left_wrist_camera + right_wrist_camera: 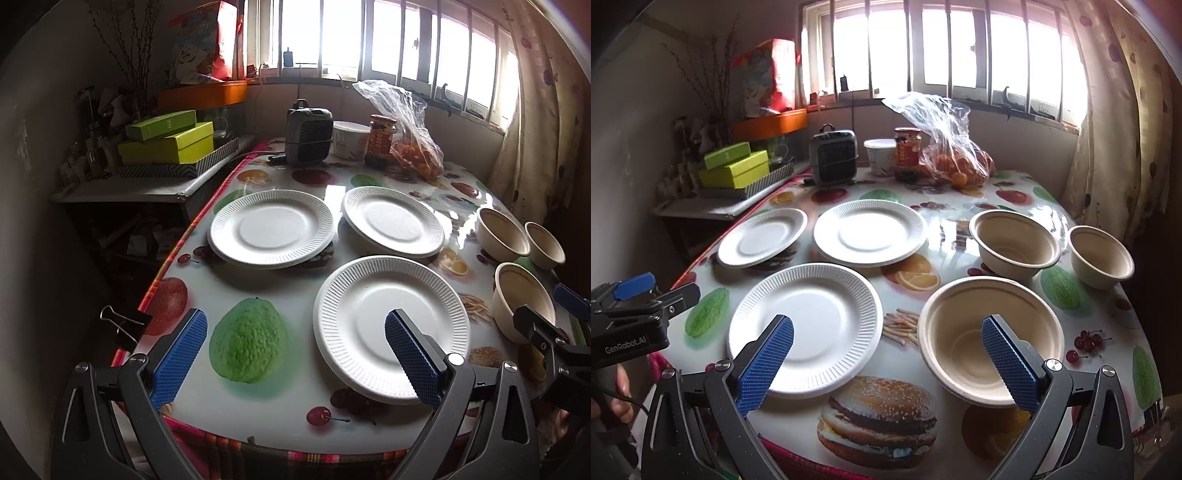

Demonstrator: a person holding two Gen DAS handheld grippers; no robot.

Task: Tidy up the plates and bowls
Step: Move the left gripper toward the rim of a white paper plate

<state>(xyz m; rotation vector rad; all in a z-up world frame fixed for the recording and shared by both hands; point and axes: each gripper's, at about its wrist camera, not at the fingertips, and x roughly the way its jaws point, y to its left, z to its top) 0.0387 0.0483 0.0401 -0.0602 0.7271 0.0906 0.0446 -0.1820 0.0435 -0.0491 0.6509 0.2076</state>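
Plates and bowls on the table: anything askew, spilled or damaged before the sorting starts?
Nothing is spilled or damaged. The far-left plate sits slightly tilted, its near edge raised above the tablecloth. The three bowls, including the nearest bowl, stand upright.

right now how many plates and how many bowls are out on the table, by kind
white paper plates: 3 (near, far left, far middle)
tan paper bowls: 3 (near, far middle, far right)
total: 6
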